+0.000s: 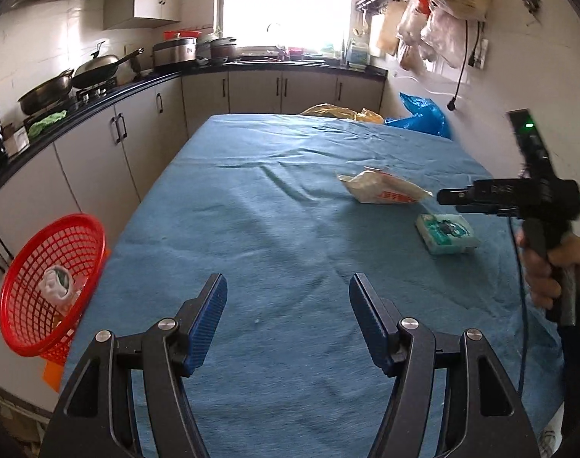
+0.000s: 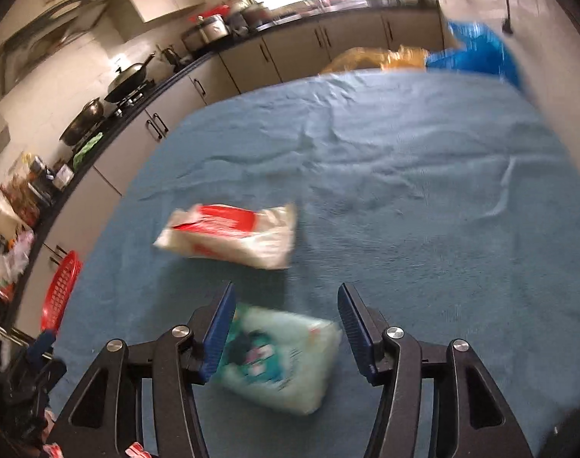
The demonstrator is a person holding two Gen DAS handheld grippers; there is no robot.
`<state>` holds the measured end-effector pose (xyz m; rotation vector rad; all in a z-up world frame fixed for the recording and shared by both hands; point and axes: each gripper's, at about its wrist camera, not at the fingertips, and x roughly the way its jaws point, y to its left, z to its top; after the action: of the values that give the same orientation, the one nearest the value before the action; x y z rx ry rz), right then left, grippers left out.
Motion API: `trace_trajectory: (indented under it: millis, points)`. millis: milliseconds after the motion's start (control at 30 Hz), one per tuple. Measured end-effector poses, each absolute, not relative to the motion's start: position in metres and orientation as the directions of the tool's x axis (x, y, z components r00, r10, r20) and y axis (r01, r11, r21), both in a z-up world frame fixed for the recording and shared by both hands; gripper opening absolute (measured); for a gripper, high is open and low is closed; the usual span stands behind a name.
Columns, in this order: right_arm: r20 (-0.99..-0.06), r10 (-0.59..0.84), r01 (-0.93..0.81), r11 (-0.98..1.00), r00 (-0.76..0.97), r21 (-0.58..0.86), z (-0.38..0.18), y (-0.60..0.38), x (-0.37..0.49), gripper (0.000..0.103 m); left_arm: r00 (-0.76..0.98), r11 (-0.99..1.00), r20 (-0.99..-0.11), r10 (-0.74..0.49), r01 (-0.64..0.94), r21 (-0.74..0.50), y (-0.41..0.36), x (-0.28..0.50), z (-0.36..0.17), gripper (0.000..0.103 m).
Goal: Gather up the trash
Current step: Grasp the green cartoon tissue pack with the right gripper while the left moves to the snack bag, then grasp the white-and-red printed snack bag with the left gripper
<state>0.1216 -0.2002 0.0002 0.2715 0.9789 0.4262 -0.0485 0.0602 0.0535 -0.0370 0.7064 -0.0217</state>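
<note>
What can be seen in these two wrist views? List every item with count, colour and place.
Table cloth: one, blue, covers the table.
Basket: one, red mesh, at the table's left edge, crumpled white trash inside.
Wrapper: one, white and red, lying mid-table.
Tissue pack: one, pale green, on the cloth between the right gripper's fingers.
Plastic bags: one blue, one yellow, at the far edge.
Woks: two, dark, on the left counter.
Left gripper: black with blue pads, open, empty.
Right gripper: same, open around the pack.
Hand: one, holding the right gripper's handle.
</note>
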Motion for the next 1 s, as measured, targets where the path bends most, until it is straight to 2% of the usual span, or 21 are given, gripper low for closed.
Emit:
trace_trajectory:
  millis: [200, 300, 400, 467, 633, 733, 767, 867, 1000]
  points:
    - [-0.717, 0.563, -0.302, 0.826, 0.410, 0.476, -0.004, -0.194, 0.120, 0.062, 0.751, 0.999, -0.659, -0.039, 0.028, -0.026, 0.047, -0.039, 0.057, 0.065]
    - [-0.719, 0.613, -0.385, 0.781, 0.326, 0.491, -0.001, -0.181, 0.104, 0.067, 0.749, 0.999, -0.662, -0.035, 0.032, -0.016, 0.044, -0.035, 0.059, 0.065]
    - [-0.730, 0.625, -0.521, 0.735, 0.275, 0.434, 0.008, -0.163, 0.078, 0.072, 0.749, 0.999, -0.662, -0.032, 0.038, -0.006, 0.044, -0.031, 0.066, 0.066]
    - [-0.747, 0.598, -0.606, 0.719, 0.290, 0.340, 0.016, -0.147, 0.060, 0.077, 0.752, 0.999, -0.658, -0.030, 0.041, 0.001, 0.044, -0.028, 0.071, 0.067]
    - [-0.777, 0.512, -0.641, 0.744, 0.367, 0.188, 0.010, -0.123, 0.048, 0.077, 0.761, 0.998, -0.647, -0.037, 0.067, 0.021, 0.037, -0.018, 0.089, 0.071]
    - [-0.803, 0.451, -0.641, 0.759, 0.390, 0.115, 0.000, -0.114, 0.045, 0.068, 0.758, 0.994, -0.649, -0.064, 0.109, 0.029, 0.028, -0.008, 0.099, 0.075]
    - [-0.806, 0.440, -0.637, 0.764, 0.396, 0.104, -0.004, -0.115, 0.046, 0.057, 0.756, 0.992, -0.651, -0.070, 0.123, 0.036, 0.024, -0.002, 0.103, 0.076]
    - [-0.802, 0.443, -0.628, 0.771, 0.401, 0.112, -0.003, -0.119, 0.048, 0.041, 0.749, 0.989, -0.658, -0.073, 0.142, 0.052, 0.014, 0.016, 0.110, 0.077]
    - [-0.760, 0.483, -0.536, 0.817, 0.435, 0.213, 0.011, -0.152, 0.063, 0.037, 0.728, 0.985, -0.677, -0.105, 0.168, 0.027, 0.004, 0.044, 0.114, 0.079]
